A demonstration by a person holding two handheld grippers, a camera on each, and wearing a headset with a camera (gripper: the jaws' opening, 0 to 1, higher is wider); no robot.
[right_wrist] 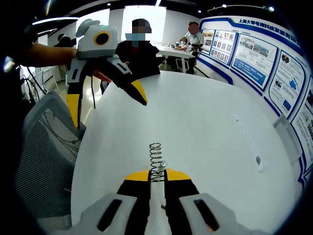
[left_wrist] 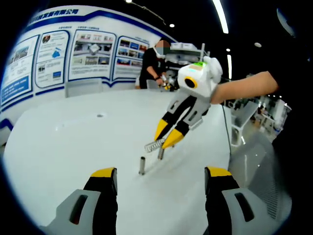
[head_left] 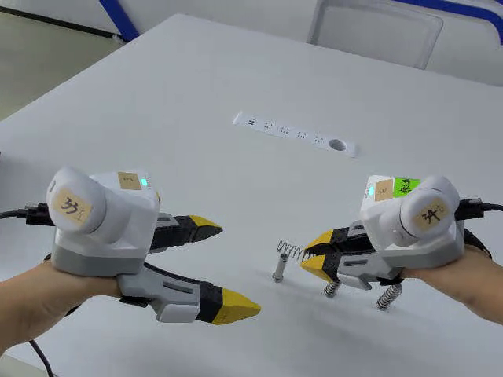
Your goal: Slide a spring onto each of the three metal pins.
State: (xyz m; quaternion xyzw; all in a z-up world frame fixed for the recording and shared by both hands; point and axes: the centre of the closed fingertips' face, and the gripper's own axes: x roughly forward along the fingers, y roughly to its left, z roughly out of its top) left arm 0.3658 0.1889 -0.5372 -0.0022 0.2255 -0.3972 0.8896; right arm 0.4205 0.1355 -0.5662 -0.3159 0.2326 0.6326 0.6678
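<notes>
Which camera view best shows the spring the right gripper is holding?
Right gripper view: the spring sits centred, coils distinct, pinched in the right gripper. Head and left gripper views show it small, side-on.

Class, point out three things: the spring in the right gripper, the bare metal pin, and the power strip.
spring [right_wrist: 156, 159], right gripper view, middle of its coils.
bare metal pin [head_left: 279, 269], head view, middle of its shaft.
power strip [head_left: 295, 133], head view, middle of its top face.
</notes>
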